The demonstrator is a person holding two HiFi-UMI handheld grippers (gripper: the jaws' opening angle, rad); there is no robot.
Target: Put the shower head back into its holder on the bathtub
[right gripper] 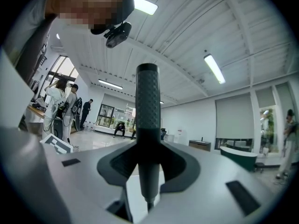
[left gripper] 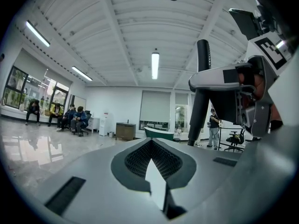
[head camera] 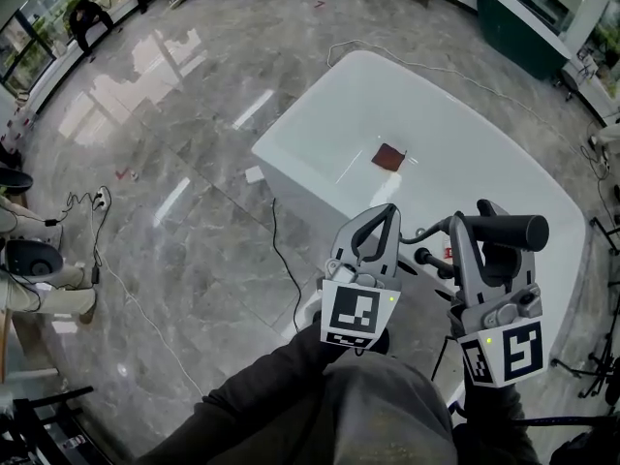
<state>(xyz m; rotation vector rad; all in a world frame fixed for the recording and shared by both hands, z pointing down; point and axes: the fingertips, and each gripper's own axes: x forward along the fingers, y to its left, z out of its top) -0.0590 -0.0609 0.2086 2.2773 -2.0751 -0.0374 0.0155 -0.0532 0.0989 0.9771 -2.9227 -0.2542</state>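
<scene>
The white bathtub point(head camera: 320, 114) stands on the grey floor ahead of me, with a small red-brown patch point(head camera: 388, 157) on its bottom. Dark fittings point(head camera: 427, 260) sit on its near rim, between my two grippers. My right gripper point(head camera: 481, 223) is shut on the black shower head point(head camera: 506, 232), which lies crosswise above that rim. In the right gripper view the ribbed handle point(right gripper: 147, 120) stands upright between the pads. My left gripper point(head camera: 389, 211) hovers just left of the fittings, shut and holding nothing. From the left gripper view the shower head point(left gripper: 202, 87) rises at the right.
A black cable point(head camera: 281, 250) runs along the floor by the tub's left side. A power strip point(head camera: 101, 199) and a chair point(head camera: 29, 260) are at the far left. A dark green tub point(head camera: 528, 27) stands at the back right, and people sit along the far windows.
</scene>
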